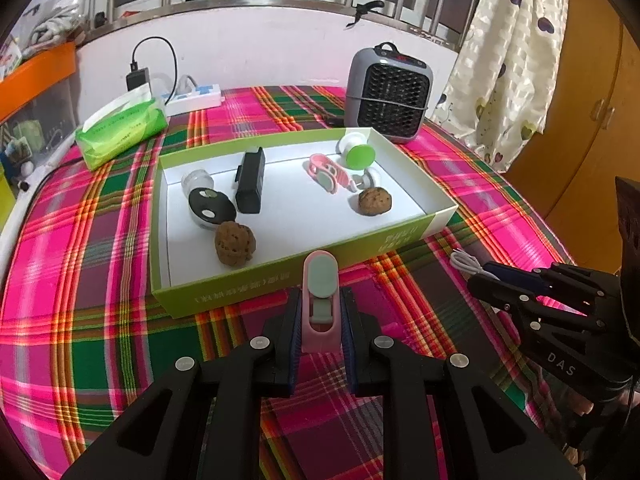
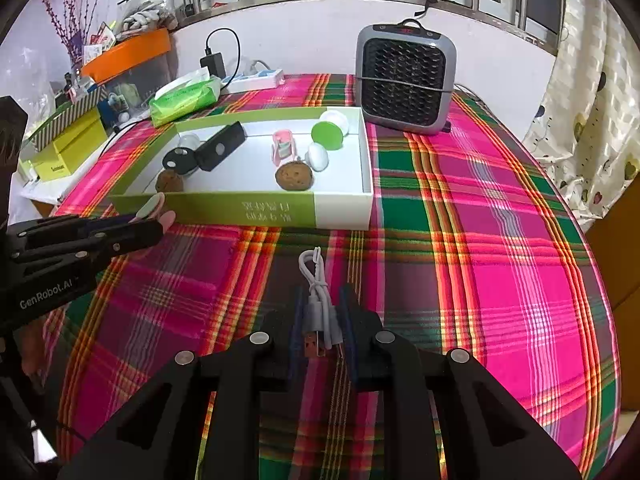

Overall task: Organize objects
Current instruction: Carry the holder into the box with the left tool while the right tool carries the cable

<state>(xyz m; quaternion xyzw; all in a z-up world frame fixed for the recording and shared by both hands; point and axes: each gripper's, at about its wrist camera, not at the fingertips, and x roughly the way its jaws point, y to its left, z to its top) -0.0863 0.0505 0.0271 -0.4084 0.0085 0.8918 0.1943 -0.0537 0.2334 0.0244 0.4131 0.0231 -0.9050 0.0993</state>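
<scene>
A pink clip (image 1: 320, 300) with a grey-green pad stands upright just before the green-walled box (image 1: 304, 268). A coiled white USB cable (image 2: 318, 304) lies lengthwise, plug nearest. Two walnuts (image 1: 235, 243) sit inside the box.

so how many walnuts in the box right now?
2. One walnut sits near the box's front wall beside the black oval piece; the other walnut lies toward the right end, by the white knob. None looks hidden.

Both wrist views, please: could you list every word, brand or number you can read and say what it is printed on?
"GenRobot.AI": left gripper body, right wrist view.
"DAS": right gripper body, left wrist view.
Green box front wall: pale print, upside down, too blurred to read.
Tissue pack: print too small to read.
Heater display: red digits, unreadable.
Yellow box: small label, unreadable.
</scene>
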